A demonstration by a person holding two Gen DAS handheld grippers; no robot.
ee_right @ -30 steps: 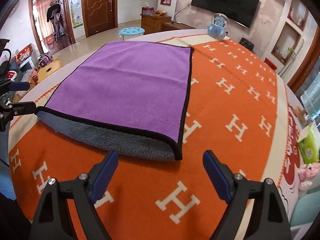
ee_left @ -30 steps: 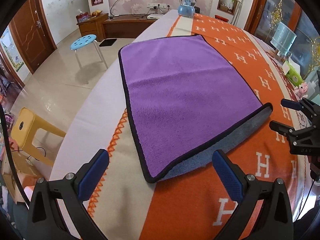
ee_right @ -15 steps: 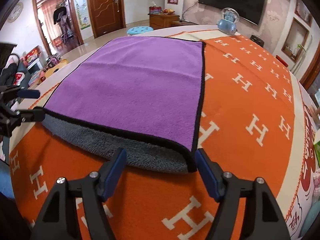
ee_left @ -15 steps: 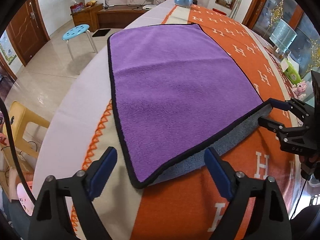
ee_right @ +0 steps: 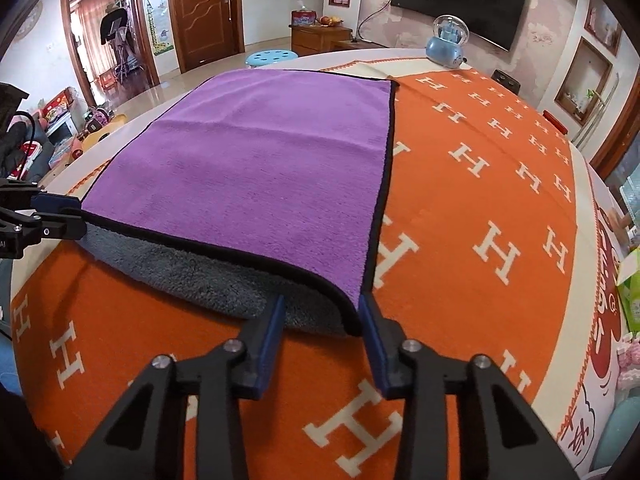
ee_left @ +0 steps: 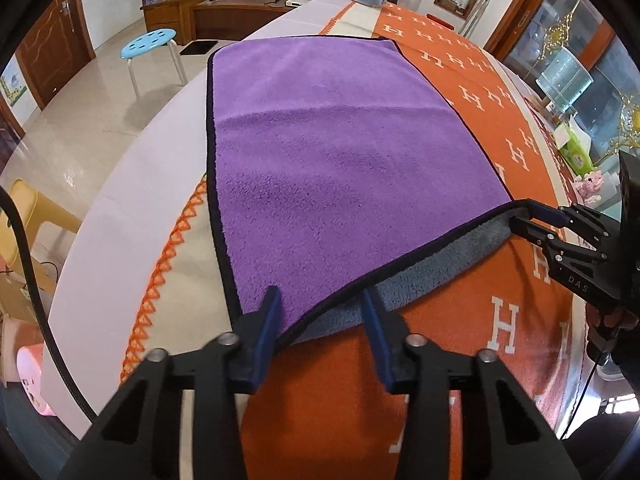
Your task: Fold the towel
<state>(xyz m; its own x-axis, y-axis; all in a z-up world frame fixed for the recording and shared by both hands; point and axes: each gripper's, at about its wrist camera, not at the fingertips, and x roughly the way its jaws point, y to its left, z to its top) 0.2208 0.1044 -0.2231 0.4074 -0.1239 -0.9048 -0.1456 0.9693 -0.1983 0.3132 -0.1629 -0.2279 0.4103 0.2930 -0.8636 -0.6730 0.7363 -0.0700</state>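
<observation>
The left gripper [ee_left: 320, 314] sat low at the near-left corner of the purple towel [ee_left: 328, 152], its blue pads part-way spread with the black-piped edge and grey underside lying between them, not yet pinched. The right gripper [ee_right: 322, 314] matched it at the near-right corner, fingers likewise apart and straddling the curled hem. To do this step well, each gripper would likely need to close on both the purple face and the grey backing just inside the piping, at equal depth, so the edge lifts level and the fold lands square on the far hem. Both grippers pointed forward along the worktop [ee_right: 480, 200], nearly flat to it, wrists level. Ahead of them the towel lay spread over the orange H-patterned cloth, its near edge slightly raised.
</observation>
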